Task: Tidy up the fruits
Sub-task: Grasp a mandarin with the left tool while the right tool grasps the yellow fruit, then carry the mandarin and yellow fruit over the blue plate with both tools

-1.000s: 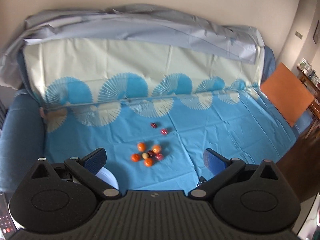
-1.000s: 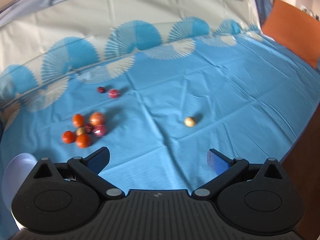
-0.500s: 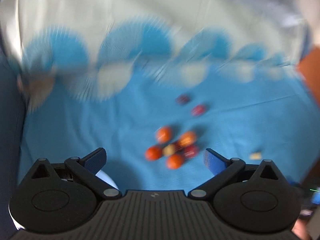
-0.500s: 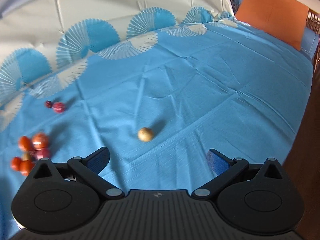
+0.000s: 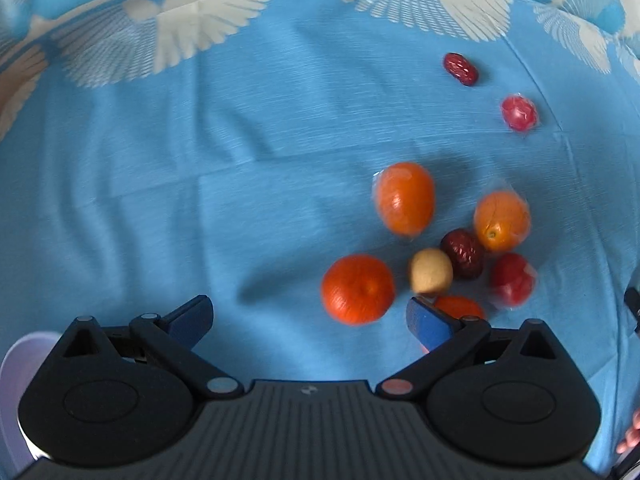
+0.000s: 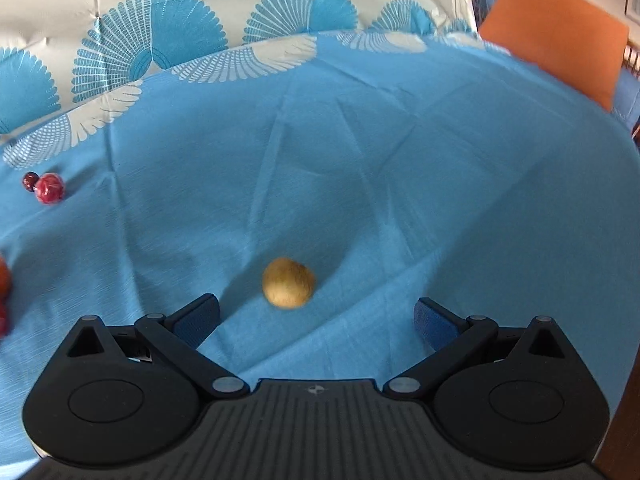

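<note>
In the left wrist view a cluster of fruit lies on the blue cloth [image 5: 200,200]: an orange [image 5: 358,289] just ahead of my open left gripper [image 5: 308,320], two more oranges [image 5: 405,203] [image 5: 502,221], a tan round fruit [image 5: 431,271], a dark red date [image 5: 463,253], a wrapped red fruit [image 5: 512,283], and another orange [image 5: 458,307] partly behind the right finger. A date [image 5: 461,69] and a red fruit [image 5: 519,113] lie farther off. In the right wrist view my open right gripper [image 6: 316,318] is just short of a lone tan fruit [image 6: 288,283].
A white bowl [image 5: 20,364] shows at the lower left of the left wrist view. An orange cushion [image 6: 556,56] stands at the far right. The patterned sofa back [image 6: 160,20] rises behind the cloth. Red fruits [image 6: 49,188] lie at the far left.
Both grippers have moved down and closer to the cloth. The left one now hovers near the fruit cluster; the right one has closed in on the lone tan fruit. Both stay open.
</note>
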Demonstrator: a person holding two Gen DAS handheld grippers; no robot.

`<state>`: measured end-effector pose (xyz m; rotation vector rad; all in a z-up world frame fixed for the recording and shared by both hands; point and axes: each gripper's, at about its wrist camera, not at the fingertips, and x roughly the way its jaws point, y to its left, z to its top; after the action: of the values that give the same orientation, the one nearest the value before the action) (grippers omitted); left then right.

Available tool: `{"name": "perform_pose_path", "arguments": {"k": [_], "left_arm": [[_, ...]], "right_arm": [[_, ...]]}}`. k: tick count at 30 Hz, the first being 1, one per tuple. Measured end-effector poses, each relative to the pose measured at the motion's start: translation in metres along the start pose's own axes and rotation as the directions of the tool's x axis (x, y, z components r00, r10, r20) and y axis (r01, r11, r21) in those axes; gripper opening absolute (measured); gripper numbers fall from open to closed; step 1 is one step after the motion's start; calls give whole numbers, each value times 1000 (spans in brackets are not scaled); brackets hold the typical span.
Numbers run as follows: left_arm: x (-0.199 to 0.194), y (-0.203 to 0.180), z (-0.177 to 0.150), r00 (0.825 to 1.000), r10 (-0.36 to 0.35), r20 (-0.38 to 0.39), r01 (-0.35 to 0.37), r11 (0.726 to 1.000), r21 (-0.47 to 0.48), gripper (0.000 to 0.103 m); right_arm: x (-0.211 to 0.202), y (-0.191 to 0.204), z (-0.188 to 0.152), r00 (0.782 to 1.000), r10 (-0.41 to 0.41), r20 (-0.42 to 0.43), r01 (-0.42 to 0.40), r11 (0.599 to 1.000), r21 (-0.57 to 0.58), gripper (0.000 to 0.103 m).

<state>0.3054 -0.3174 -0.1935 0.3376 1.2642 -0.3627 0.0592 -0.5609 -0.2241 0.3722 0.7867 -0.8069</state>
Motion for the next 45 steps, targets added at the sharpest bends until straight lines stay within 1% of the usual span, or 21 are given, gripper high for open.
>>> {"name": "perform_pose_path", "arguments": {"k": [2,3,4,5,6,7,10,12,14,17,19,21,24,26,28,30,32,36,39,42,45], "left_arm": [[5,-5,3,1000,1,8,-1,999,33,95],[6,-10,3,1000,-20,19,19,999,50,83],[1,-11,2,998,-43,37,41,998,55,60],[-4,-12,1,996,-54,67,50,997,64,46],[-7,-13,1,995,-63,80,57,995,78,39],[-10,-12,-1,993,-67,94,59,995,85,39],[-22,-12,-7,989,-51,140,36,994,107,39],[-32,-8,-12,986,-43,162,27,995,100,39],[-52,-4,-22,979,-46,199,27,995,94,39],[-90,5,-42,968,-61,244,42,996,83,39],[-118,15,-60,962,-64,266,49,997,63,39],[-146,26,-84,957,-72,282,64,997,38,39],[-186,41,-126,954,-68,292,65,998,22,39],[-207,54,-157,954,-57,296,58,998,7,39],[-225,69,-188,953,-51,298,59,998,-19,39],[-236,83,-219,957,-51,287,68,996,-51,39],[-247,96,-251,957,-33,289,61,994,-87,39],[-265,119,-307,953,-13,302,57,989,-137,39],[-276,133,-342,953,-4,303,58,984,-170,39],[-287,140,-371,945,12,327,51,982,-183,39],[-298,144,-393,933,23,359,48,981,-187,39]], "right_arm": [[3,2,2,1000,0,23,1,1000,-16,102],[4,3,3,1000,3,29,-2,999,-32,99],[3,4,4,999,22,39,-20,998,-53,85],[0,4,5,997,44,57,-40,997,-65,56],[-3,2,5,995,78,70,-72,994,-76,41],[-4,3,7,994,80,68,-73,993,-88,28],[-11,6,10,996,63,65,-56,994,-98,28],[-22,7,11,994,81,75,-75,994,-81,28],[-39,7,14,990,102,95,-95,993,-68,28],[-76,13,13,977,173,124,-166,984,-70,28],[-105,21,8,961,242,134,-232,969,-85,28],[-135,32,5,945,297,140,-283,952,-115,28],[-186,52,-6,907,391,156,-365,915,-174,28],[-220,66,-15,874,465,141,-432,876,-214,28],[-250,81,-24,847,519,116,-479,839,-259,28],[-282,96,-38,823,558,100,-510,806,-302,28],[-313,108,-54,800,594,88,-528,766,-367,28],[-361,119,-90,771,637,19,-569,702,-429,28],[-392,125,-116,758,652,-19,-581,662,-473,28],[-418,130,-141,749,660,-59,-592,627,-506,28],[-435,136,-161,748,656,-97,-594,598,-538,28]]}}
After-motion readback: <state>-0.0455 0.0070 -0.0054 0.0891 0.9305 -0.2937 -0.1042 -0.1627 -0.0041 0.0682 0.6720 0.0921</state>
